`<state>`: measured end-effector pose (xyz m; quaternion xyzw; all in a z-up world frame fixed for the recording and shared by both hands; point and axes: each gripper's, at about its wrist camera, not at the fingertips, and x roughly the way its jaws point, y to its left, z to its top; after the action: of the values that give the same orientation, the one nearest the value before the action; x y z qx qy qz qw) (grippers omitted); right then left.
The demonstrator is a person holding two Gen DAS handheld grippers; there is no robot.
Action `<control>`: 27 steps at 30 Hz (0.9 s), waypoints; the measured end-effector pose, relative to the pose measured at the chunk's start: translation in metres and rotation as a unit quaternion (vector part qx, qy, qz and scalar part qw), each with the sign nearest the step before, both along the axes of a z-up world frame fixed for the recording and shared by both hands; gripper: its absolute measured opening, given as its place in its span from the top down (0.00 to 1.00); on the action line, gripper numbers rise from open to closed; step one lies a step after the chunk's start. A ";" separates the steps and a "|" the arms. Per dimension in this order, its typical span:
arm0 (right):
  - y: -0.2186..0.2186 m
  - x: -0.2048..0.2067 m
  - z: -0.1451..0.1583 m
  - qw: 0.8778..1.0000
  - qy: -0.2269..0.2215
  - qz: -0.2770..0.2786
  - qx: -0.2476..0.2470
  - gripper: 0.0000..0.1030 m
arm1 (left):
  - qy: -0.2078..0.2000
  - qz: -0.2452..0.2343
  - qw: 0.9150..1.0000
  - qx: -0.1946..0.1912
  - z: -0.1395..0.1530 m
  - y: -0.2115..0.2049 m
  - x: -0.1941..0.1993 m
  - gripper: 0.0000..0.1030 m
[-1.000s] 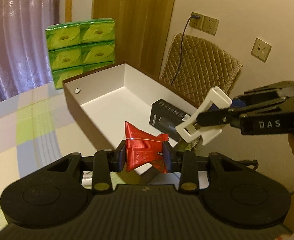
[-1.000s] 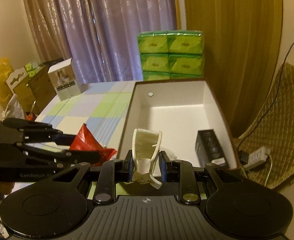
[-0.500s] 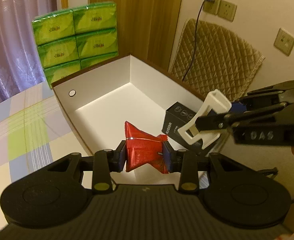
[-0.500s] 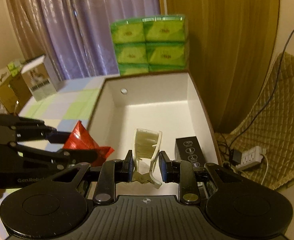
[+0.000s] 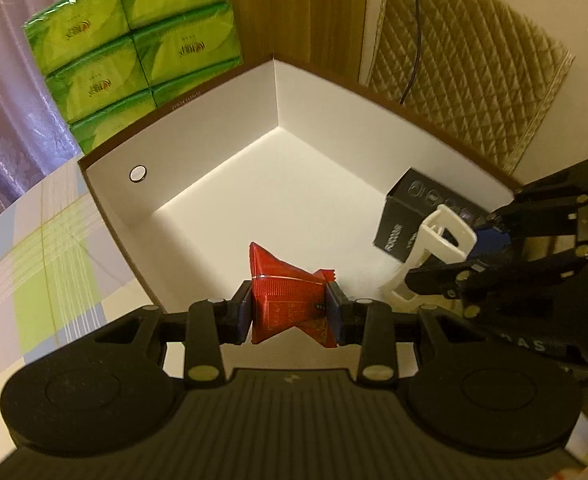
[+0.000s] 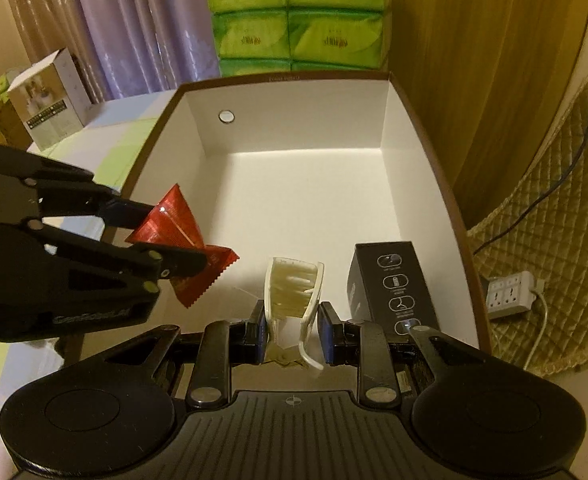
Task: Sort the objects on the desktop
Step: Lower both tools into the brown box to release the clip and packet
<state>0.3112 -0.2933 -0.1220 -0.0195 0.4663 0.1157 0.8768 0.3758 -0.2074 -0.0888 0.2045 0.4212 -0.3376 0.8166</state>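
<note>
Grippers are both hovering over the open white box (image 6: 413, 128), each loaded. The left gripper (image 5: 290, 310) is pinching a red foil packet (image 5: 282, 296) across its middle, jaws drawn in narrow on the wrapper; the packet is hanging over the near left part of the box, clear of the floor. The right gripper (image 6: 292, 330) is clamping a white plastic clip (image 6: 292, 300) near its hinge end, the toothed end pointing forward over the box floor. In the right wrist view the right-hand pad appears to be standing slightly off the clip, so contact on that side cannot be confirmed.

A black carton (image 6: 389, 288) is lying inside the box against the right wall, just beside the clip. A stack of green tissue packs (image 6: 297, 16) is standing behind the box, and a small white carton (image 6: 50, 100) is sitting on the checked tablecloth (image 5: 34, 280) well to the left.

Handling notes:
- The packet is probably light, soft and slick. It is crumpling under the pinch, and the crimped end seams would likely offer the firmest hold.
- The clip is probably light and stiff but springy. A hold across its flat sides near the hinge should keep it from twisting, whereas squeezing the lever ends would likely open it.
- Both items should tolerate a short drop, so releasing low over bare floor, away from the black carton, is advisable.
</note>
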 end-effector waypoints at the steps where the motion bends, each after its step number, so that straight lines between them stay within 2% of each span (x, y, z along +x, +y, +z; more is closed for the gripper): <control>1: 0.000 0.001 -0.002 1.000 0.001 -0.001 -0.001 0.78 | 0.000 0.000 1.000 0.008 -0.004 -0.002 0.003 0.69; 8: -0.005 0.006 -0.011 1.000 0.014 -0.009 0.002 0.78 | 0.003 -0.002 1.000 0.025 -0.014 -0.006 0.014 0.68; 13: -0.006 0.008 -0.013 1.000 0.020 -0.010 0.003 0.78 | 0.007 0.000 1.000 0.019 -0.014 -0.006 0.018 0.64; 27: -0.008 0.010 -0.016 1.000 0.023 -0.007 0.004 0.77 | 0.019 0.005 1.000 0.010 -0.012 -0.003 0.012 0.60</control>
<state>0.3212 -0.3016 -0.1379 -0.0098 0.4859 0.1115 0.8668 0.3879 -0.2104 -0.1008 0.2039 0.4406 -0.3329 0.8084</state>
